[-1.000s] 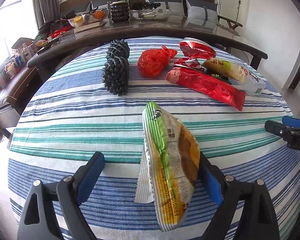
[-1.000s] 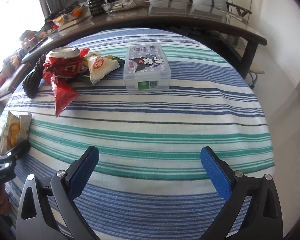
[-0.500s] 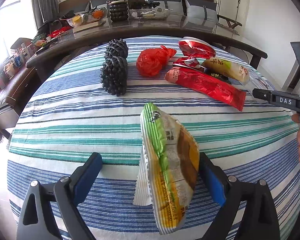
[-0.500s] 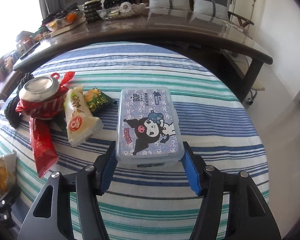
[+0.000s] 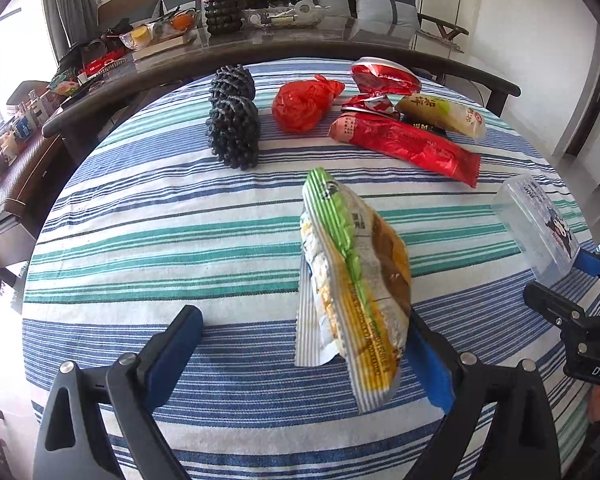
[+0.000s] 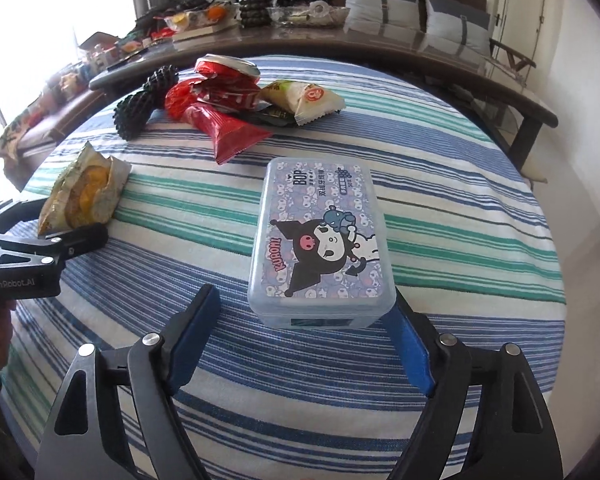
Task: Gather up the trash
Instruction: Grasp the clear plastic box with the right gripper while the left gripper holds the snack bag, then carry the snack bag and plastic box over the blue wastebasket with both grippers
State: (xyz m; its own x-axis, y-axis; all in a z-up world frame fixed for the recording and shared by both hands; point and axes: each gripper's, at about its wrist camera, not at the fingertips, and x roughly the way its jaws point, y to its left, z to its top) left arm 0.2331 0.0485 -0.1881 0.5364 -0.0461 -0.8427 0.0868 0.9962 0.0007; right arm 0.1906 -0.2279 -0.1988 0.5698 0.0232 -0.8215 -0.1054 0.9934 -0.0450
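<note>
A green and yellow snack wrapper [image 5: 356, 276] stands on edge between the fingers of my left gripper [image 5: 300, 324], leaning on the right finger only. The left finger is well clear, so this gripper is open. A clear plastic box with a cartoon lid [image 6: 320, 240] lies on the striped tablecloth [image 6: 460, 208] between the fingers of my right gripper [image 6: 304, 308]. Those jaws are opening: the right pad touches the box and the left pad stands off it. In the left wrist view the box [image 5: 540, 224] and the right gripper [image 5: 572, 280] show at the right edge.
At the back of the table lie a red plastic bag [image 5: 304, 106], a crushed red can [image 5: 384, 78], a long red wrapper [image 5: 404, 146], a cream snack pack [image 5: 440, 114] and a black spiky object [image 5: 234, 132]. A dark, cluttered table [image 5: 300, 46] stands behind.
My right gripper reached the box, closed around it and brought it leftward toward the left gripper; its jaws have since widened. The left gripper and its wrapper have hardly moved.
</note>
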